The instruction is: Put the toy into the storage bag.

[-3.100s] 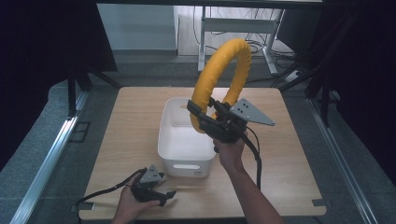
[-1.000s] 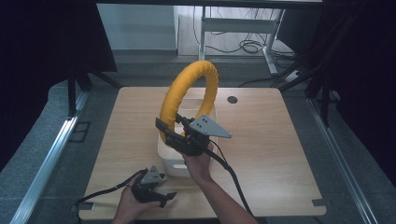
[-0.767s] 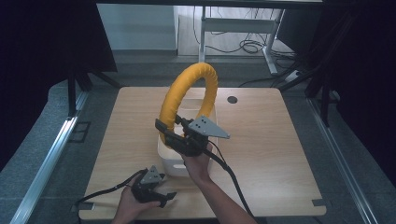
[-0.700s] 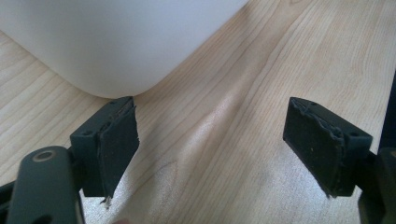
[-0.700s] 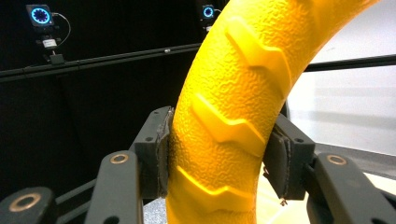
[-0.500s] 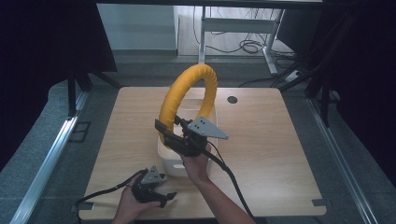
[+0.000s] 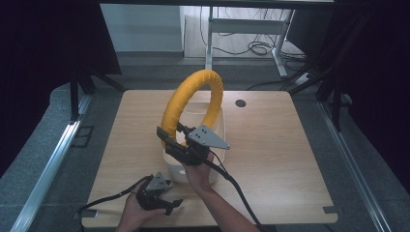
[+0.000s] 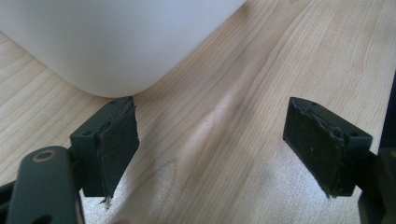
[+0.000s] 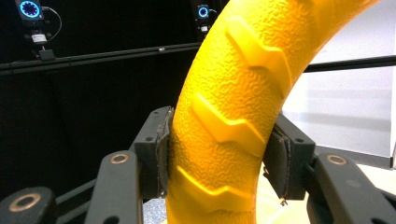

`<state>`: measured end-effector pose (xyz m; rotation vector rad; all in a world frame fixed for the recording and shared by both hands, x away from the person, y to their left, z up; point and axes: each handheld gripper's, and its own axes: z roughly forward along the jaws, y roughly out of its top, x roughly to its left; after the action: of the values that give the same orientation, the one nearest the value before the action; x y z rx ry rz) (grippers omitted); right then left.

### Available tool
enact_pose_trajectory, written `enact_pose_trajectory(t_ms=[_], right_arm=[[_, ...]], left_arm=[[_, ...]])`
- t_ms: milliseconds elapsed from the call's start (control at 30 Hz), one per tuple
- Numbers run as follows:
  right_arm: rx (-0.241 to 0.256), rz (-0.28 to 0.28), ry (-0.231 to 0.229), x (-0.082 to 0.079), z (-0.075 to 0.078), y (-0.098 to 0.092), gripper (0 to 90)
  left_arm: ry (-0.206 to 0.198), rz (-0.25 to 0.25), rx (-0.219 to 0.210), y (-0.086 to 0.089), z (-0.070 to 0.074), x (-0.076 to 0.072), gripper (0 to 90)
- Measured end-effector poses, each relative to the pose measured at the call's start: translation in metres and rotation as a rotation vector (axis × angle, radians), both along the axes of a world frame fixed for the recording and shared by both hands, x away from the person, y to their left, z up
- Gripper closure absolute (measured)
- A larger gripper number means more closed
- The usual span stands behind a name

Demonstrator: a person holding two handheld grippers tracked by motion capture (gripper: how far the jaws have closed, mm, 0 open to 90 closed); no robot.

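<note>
The right gripper [image 7: 167,140] is pinching a yellow ridged ring [image 7: 193,99] between its fingers [image 9: 156,151], holding it upright above the white bin [image 7: 218,126] on the desk [image 7: 280,145], while the left gripper [image 7: 164,203], fingers spread, is resting near the bin's corner.

Right gripper [image 7: 169,140] raised on an extended forearm, pointing up and left, jaws clamped hard on both sides of what it holds (pads pressed flat in the right gripper view). Left gripper [image 7: 162,195] held low at the near table edge, jaws spread wide, nothing between them. Left hand [image 7: 133,210] wraps its body.
</note>
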<state>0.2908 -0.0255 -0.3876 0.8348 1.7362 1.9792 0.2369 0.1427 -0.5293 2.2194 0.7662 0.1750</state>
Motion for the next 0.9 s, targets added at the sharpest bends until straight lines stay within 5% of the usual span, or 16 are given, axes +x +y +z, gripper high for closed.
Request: enact_pose_trajectory(t_ms=[333,900], right_arm=[[-0.018,-0.001,0.004,-0.003,-0.009,0.003,47.8],[-0.021,0.011,0.08,-0.005,-0.024,0.003,47.2]], left_arm=[[0.003,-0.003,0.002,0.0,-0.001,0.0,18.3],[0.004,-0.007,0.005,-0.001,-0.001,0.0,18.3]])
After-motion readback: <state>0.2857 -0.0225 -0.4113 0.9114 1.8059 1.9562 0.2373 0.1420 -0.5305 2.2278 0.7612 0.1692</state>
